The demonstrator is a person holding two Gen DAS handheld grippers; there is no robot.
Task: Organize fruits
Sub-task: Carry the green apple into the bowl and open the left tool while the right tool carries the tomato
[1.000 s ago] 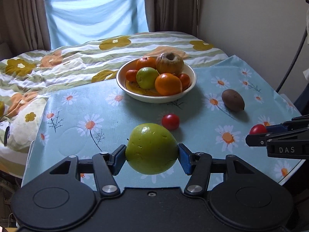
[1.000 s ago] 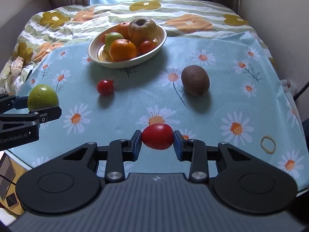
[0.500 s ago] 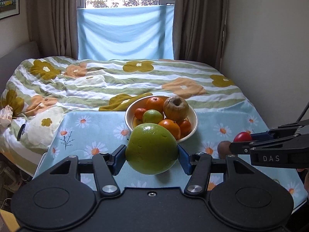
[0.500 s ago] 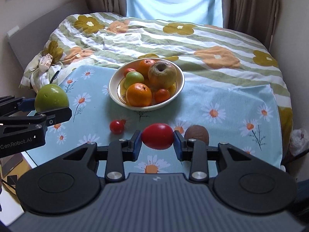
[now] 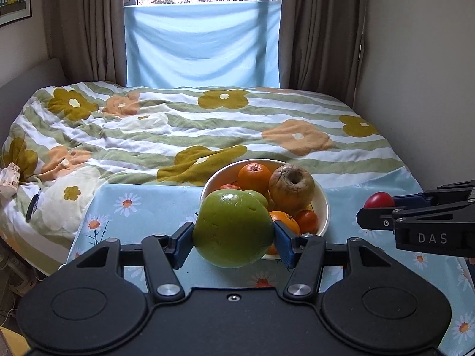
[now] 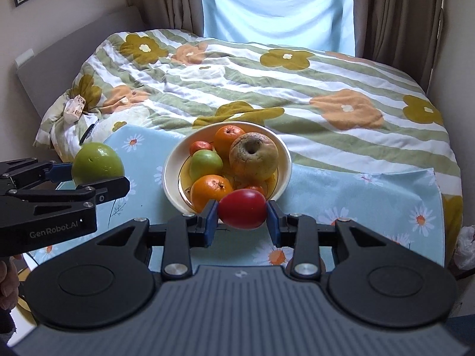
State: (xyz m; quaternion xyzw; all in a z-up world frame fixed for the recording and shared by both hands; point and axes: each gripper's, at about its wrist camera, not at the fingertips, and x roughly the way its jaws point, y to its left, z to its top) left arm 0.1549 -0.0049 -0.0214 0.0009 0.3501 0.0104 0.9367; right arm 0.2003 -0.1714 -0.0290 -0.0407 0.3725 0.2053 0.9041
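Note:
My left gripper [image 5: 233,238] is shut on a large green apple [image 5: 233,228], held above the table's near side. My right gripper [image 6: 241,219] is shut on a red tomato [image 6: 242,209], just in front of the bowl. The white bowl [image 6: 170,175] stands on the daisy-print tablecloth [image 6: 371,195] and holds oranges, a small green apple [image 6: 204,163], small red fruits and a wrinkled brown apple [image 6: 253,157]. In the left wrist view the right gripper [image 5: 383,212] with the tomato [image 5: 378,200] shows at the right. In the right wrist view the left gripper [image 6: 98,176] with the green apple [image 6: 96,163] shows at the left.
Behind the table lies a bed with a striped, flowered quilt [image 5: 184,124]. A blue cloth [image 5: 202,44] hangs over the window between brown curtains. A wall [image 5: 421,74] runs along the right. A person's hand [image 6: 7,284] shows at the lower left of the right wrist view.
Both grippers have risen and tilted up with their fruit, so the bowl now sits lower and nearer in each view. The loose tomato and kiwi on the cloth have dropped behind the grippers.

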